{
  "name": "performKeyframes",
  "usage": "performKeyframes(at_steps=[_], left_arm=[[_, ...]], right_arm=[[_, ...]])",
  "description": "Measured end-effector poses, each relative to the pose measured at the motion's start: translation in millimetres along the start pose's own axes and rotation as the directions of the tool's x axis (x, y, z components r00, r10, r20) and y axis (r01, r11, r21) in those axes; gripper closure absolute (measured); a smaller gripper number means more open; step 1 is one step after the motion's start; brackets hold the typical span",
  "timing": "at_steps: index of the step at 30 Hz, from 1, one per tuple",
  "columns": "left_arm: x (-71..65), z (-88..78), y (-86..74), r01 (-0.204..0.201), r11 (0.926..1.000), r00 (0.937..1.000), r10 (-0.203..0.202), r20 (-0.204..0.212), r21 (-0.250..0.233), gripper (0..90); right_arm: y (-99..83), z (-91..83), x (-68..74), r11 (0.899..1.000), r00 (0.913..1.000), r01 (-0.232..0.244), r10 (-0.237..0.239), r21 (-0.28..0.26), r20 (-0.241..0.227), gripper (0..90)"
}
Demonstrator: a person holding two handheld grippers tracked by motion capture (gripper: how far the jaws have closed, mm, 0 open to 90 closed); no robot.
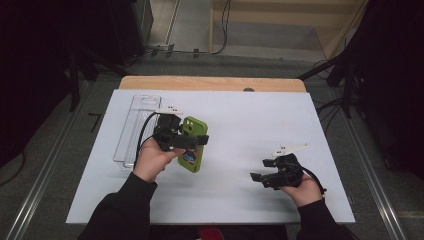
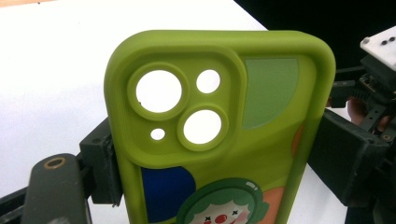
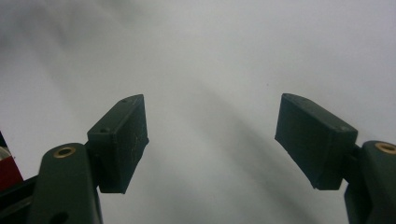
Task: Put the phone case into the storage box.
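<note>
Left gripper (image 1: 192, 141) at 9 o'clock of the table (image 1: 240, 120), pointing 3 o'clock, clamped on green phone case (image 2: 219, 140). Right gripper (image 1: 263, 170) at 4 o'clock, pointing 9 o'clock, jaws apart, nothing between.

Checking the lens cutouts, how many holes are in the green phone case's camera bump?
4: on the phone case held in the left gripper, two large holes sit diagonally, one small at upper right, one tiny at lower left.

Clear plastic tray (image 1: 134, 129) lying lengthwise on the left part of the white table (image 1: 240, 130). Bare wooden strip (image 1: 212, 83) along the far edge. Grey floor around, black cables (image 1: 222, 30) trailing beyond, metal rail (image 1: 40, 175) at left.
</note>
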State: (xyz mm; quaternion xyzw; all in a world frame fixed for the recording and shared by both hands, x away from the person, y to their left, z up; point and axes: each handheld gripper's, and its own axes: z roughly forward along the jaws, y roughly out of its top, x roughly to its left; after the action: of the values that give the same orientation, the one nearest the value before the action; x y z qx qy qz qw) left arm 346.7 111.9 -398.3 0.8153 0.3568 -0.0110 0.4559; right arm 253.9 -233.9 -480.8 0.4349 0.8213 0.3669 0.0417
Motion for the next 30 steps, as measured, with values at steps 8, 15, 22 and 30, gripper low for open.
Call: performKeyframes(at_steps=[8, 15, 22, 30], left_arm=[[2.0, -6.7, 2.8, -0.003, 1.0000, 1.0000, 0.003, -0.002, 0.002, 17.5], [3.0, -18.8, 6.8, 0.000, 0.9999, 1.0000, 0.000, -0.009, -0.013, 17.5], [2.4, -32.4, 11.4, 0.001, 0.9994, 0.9995, -0.002, -0.031, -0.035, 17.5], [7.5, -53.6, 16.7, 0.022, 0.9970, 0.9980, -0.026, -0.058, -0.074, 17.5]], right_arm=[[-5.2, -1.1, -0.6, 1.000, 0.9999, -0.006, 0.007, 0.011, -0.009, 23.4], [-6.2, -0.4, -0.1, 1.000, 0.9998, -0.004, 0.004, 0.013, -0.020, 23.5], [-5.9, -0.8, -0.7, 1.000, 0.9995, -0.004, 0.005, 0.007, -0.030, 23.4], [-6.3, -0.5, -0.6, 1.000, 0.9993, -0.006, 0.007, 0.014, -0.038, 23.4]])
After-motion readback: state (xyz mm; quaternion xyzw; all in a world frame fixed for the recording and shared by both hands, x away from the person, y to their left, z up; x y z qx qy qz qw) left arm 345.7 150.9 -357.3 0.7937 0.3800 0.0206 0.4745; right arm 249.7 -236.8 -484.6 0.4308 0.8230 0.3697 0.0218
